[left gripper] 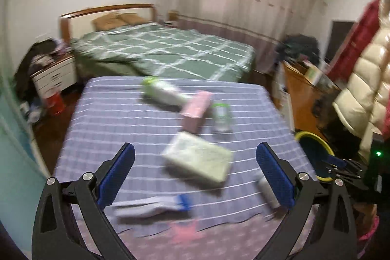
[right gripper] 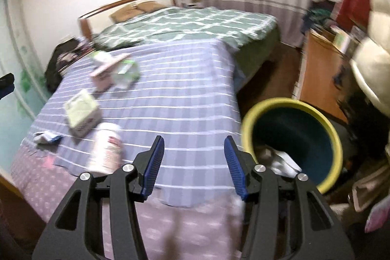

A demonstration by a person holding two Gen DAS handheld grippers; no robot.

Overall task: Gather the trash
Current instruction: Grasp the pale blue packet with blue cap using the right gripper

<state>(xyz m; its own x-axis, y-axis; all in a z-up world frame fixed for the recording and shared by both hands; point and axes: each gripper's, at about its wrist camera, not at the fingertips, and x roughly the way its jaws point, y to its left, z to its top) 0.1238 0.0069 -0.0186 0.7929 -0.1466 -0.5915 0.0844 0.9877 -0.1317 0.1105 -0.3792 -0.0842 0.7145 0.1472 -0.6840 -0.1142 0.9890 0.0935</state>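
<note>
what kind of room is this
Most likely a lived-in home bedroom. A bed with a green checked cover and a wooden headboard stands past the striped cloth strewn with trash, long curtains cover the far wall, and a nightstand sits beside the bed.

Your left wrist view: looks forward and down along own fingers, from near foot of striped cloth [left gripper: 121, 118], toward green bed [left gripper: 170, 52] and curtained wall [left gripper: 243, 4]. Your right wrist view: similar tilt, set further right, same cloth [right gripper: 182, 101] lower left, bin [right gripper: 292, 138] close at right. Both share cloth, bed, bin [left gripper: 314, 145], orange cabinet [left gripper: 302, 94]. Both blurred.
</note>
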